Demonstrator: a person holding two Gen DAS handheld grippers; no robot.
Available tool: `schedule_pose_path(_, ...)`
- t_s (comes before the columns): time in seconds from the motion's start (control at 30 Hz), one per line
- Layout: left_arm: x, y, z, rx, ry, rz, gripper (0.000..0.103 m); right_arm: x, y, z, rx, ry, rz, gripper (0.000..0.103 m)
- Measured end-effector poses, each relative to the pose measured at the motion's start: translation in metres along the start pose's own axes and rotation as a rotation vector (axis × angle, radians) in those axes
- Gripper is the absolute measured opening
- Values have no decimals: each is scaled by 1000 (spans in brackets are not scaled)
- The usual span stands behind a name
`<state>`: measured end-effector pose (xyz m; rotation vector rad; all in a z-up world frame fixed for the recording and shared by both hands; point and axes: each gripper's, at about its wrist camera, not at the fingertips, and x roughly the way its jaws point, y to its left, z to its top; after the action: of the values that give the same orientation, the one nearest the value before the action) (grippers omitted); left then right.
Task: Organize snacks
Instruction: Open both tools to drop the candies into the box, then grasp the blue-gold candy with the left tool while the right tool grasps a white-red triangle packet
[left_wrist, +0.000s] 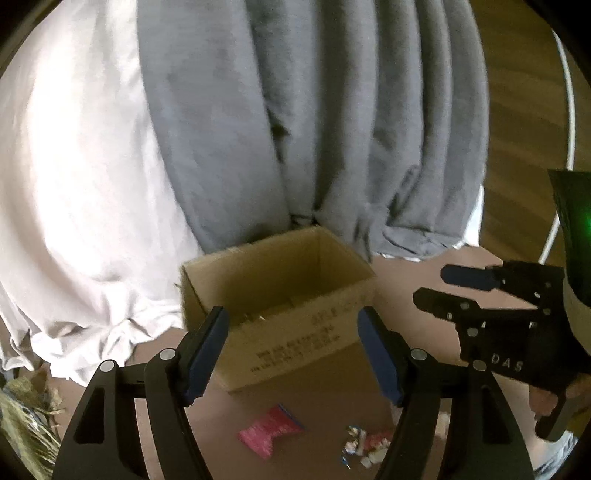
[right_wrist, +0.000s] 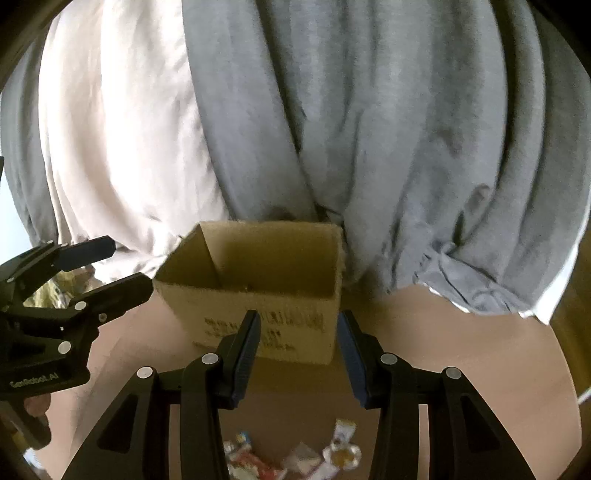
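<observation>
An open cardboard box (left_wrist: 295, 325) stands on the brown table, also in the right wrist view (right_wrist: 258, 314). A pink snack packet (left_wrist: 267, 432) and a few small white and red wrapped snacks (left_wrist: 365, 443) lie in front of it; several wrapped snacks (right_wrist: 295, 458) show low in the right wrist view. My left gripper (left_wrist: 291, 354) is open and empty, above the snacks and short of the box; it also shows in the right wrist view (right_wrist: 125, 266). My right gripper (right_wrist: 299, 354) is open and empty, near the box front; it also shows in the left wrist view (left_wrist: 432, 286).
Grey curtains (left_wrist: 314, 129) and a pale curtain (left_wrist: 74, 166) hang right behind the box. A dried plant bundle (left_wrist: 26, 417) lies at the far left. A white cable (left_wrist: 569, 110) runs over wooden floor at the right. The table (right_wrist: 461, 350) extends right of the box.
</observation>
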<state>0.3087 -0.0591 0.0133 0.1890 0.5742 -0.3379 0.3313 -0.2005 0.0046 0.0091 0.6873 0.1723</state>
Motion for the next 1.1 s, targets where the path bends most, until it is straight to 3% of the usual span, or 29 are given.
schedule_pose_path(0.4,1,-32,-55,32,104,-42,72,-20,-15,-64,39,111,-61,44)
schedule_pose_path(0.77,23,-39,-101,25,220,-40,71,0,-17,-121,111,307,-63,44)
schedule_pose_path(1.1,62,-39,-131,-27,334,-90,55,25,-20,-163,204,469,-58,44)
